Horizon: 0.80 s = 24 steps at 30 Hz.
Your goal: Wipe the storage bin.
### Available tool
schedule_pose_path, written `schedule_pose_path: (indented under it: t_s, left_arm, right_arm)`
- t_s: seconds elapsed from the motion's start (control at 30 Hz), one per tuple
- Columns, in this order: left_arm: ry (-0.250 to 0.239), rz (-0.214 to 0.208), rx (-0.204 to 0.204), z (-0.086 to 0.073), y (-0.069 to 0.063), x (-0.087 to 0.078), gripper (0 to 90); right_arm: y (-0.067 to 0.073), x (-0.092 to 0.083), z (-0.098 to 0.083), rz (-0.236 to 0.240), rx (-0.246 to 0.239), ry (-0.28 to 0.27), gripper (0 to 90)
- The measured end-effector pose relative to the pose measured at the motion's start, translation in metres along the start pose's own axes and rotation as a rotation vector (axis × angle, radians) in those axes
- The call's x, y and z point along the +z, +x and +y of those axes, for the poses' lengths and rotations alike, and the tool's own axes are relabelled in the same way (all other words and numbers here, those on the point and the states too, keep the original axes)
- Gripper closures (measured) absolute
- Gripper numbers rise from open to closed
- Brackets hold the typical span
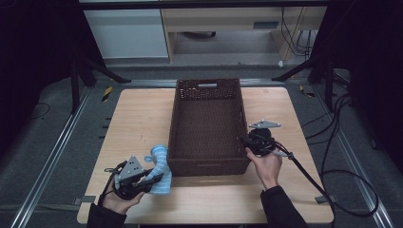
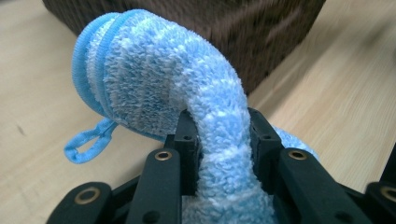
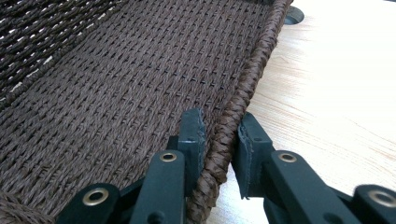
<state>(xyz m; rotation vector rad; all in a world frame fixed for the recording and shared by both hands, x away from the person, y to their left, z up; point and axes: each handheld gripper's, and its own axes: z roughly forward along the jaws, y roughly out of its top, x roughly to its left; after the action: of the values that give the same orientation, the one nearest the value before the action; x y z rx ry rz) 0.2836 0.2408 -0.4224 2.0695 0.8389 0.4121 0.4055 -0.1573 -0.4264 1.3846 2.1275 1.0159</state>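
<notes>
Gripping the blue towel (image 2: 187, 93) in my left hand-held gripper (image 1: 142, 183) at the basket's (image 1: 207, 164) seven o'clock corner, my right hand-held gripper (image 3: 219, 140) clamps the rim. Next I judge: lift the towel over into the basket.

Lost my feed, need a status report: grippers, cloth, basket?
Left gripper shut on blue cloth, lifted beside basket. Right gripper clamped on basket rim. Basket looks empty; nothing in the way.
</notes>
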Motion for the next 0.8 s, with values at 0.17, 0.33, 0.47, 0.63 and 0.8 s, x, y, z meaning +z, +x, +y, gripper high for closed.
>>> schedule_pose_path:
  t_s: [0.17, 0.33, 0.47, 0.63, 0.8]
  left_arm:
    - [0.043, -0.009, -0.013, -0.008, 0.005, 0.011, 69.9]
    - [0.136, -0.009, -0.038, -0.019, 0.015, 0.031, 70.0]
    - [0.194, -0.007, -0.030, -0.023, 0.016, 0.041, 69.9]
    - [0.108, 0.030, -0.068, -0.015, 0.027, 0.021, 69.8]
    - [0.048, 0.113, -0.157, -0.010, 0.054, 0.005, 69.6]
  right_arm:
    - [0.000, 0.000, 0.000, 0.003, -0.003, 0.001, 74.7]
    - [-0.001, 0.000, 0.000, 0.005, -0.005, 0.002, 74.7]
    - [-0.001, 0.000, 0.000, 0.005, -0.003, 0.002, 74.7]
    - [-0.001, 0.001, 0.000, 0.008, -0.001, 0.004, 74.5]
    - [-0.001, 0.001, 0.001, 0.011, 0.000, 0.006, 74.3]
